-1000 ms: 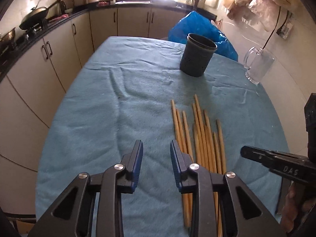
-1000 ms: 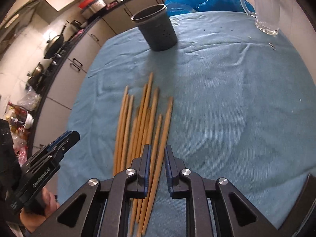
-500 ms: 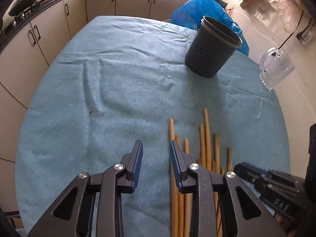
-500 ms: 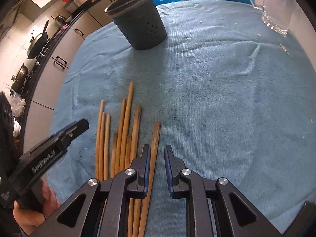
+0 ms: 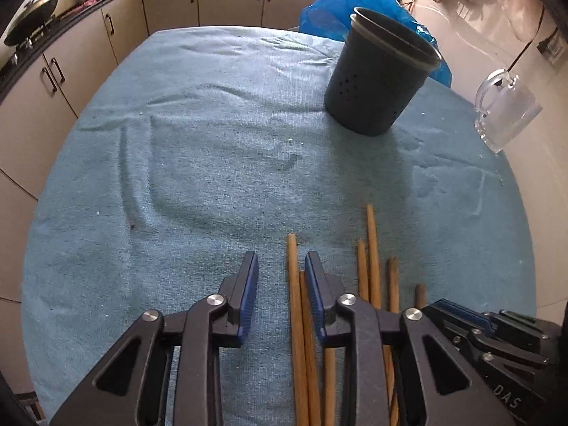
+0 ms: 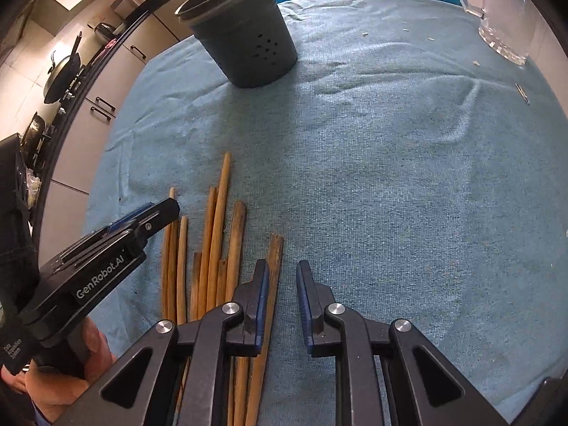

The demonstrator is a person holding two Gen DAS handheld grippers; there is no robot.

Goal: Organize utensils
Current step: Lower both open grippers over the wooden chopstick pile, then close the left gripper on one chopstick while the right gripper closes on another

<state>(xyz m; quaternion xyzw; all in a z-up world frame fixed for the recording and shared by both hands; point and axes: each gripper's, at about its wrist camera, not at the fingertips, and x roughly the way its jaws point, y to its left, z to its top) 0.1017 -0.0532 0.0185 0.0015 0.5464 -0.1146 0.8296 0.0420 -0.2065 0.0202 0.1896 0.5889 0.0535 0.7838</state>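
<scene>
Bunch of worn wooden chopsticks (image 5: 298,323) lying side by side on the blue towel (image 5: 213,163) — dark holder cup (image 5: 376,78) upright further back. Left gripper (image 5: 280,277) and right gripper (image 6: 280,280) both spread open, holding nothing.

- My right gripper (image 6: 280,284) hangs low over the chopsticks (image 6: 213,245), jaws parted, the rightmost stick just inside the left jaw.
- The left gripper (image 6: 156,213) overlaps the chopsticks' left side.
- Beyond the chopsticks stands the dark holder (image 6: 245,39).
</scene>
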